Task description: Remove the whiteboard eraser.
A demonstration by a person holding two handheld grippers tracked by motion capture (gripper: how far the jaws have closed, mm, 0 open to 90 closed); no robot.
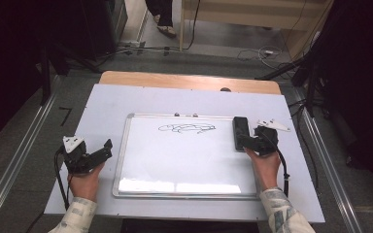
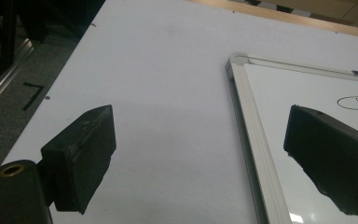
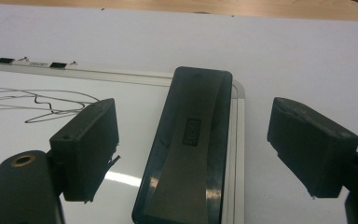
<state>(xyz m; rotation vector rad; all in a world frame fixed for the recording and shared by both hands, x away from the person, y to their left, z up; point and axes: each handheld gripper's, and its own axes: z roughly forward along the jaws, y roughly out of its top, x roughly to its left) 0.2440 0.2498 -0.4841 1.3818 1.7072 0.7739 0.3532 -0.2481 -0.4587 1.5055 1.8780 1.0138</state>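
Risk: right gripper (image 3: 193, 149) jaws apart, straddling the long black plastic eraser (image 3: 189, 149) on the white framed whiteboard's (image 3: 135, 100) right edge, pads not touching; off-centre closing could skid it onto the worktop (image 3: 307, 56). Left gripper (image 2: 200, 154) apart, empty, board's corner ahead.

A white sheet (image 1: 126, 97) covers a wooden table (image 1: 184, 80), whose bare far edge shows. Grey carpet (image 1: 24, 160) lies around it, with metal rails (image 1: 328, 160) running along the left and right sides. Cables (image 1: 262, 52) trail on the far floor beside pale wooden furniture (image 1: 252, 12), and the far corners are dark.
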